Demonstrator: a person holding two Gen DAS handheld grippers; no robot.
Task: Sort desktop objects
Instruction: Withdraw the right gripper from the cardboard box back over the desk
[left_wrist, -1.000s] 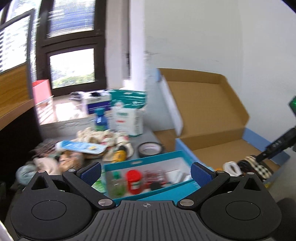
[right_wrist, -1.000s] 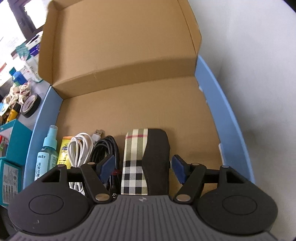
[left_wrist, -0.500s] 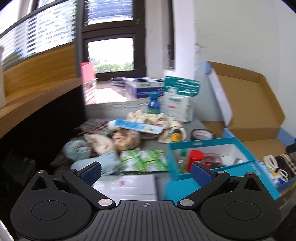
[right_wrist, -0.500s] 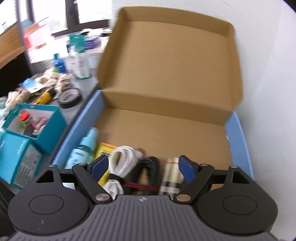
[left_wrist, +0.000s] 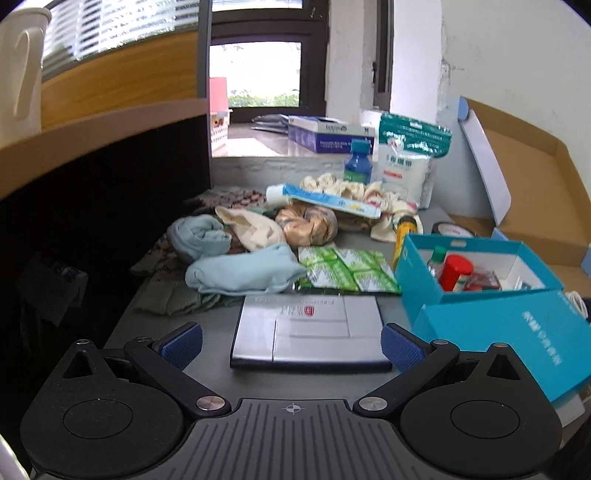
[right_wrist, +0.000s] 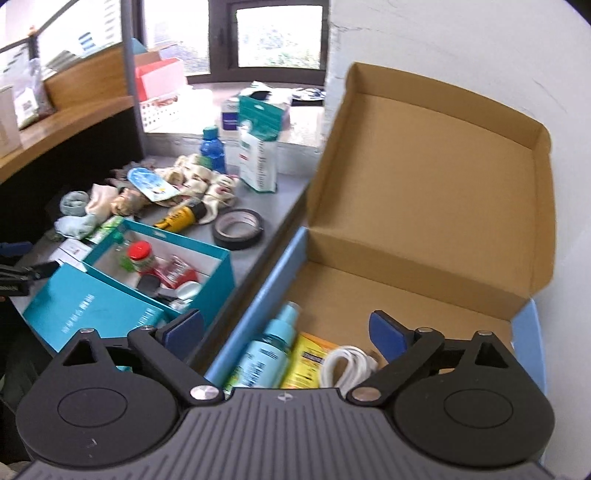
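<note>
My left gripper stands open just above a flat silver case on the grey desk; its pads do not touch the case. Beyond it lie green packets, rolled socks and a toothpaste tube. A teal box holds small bottles. My right gripper hangs over the near edge of the blue-sided cardboard box, jaws still opening, nothing between them. Below it lie a spray bottle, a yellow packet and a white cable.
A roll of black tape, a yellow-black tube, a blue bottle and a white-green bag stand on the desk. The cardboard lid stands upright against the wall. A dark partition bounds the desk on the left.
The left gripper swung left and sank toward the silver case. The right gripper opened wider, rose and pulled back from the checked item, which has dropped out of its view.
</note>
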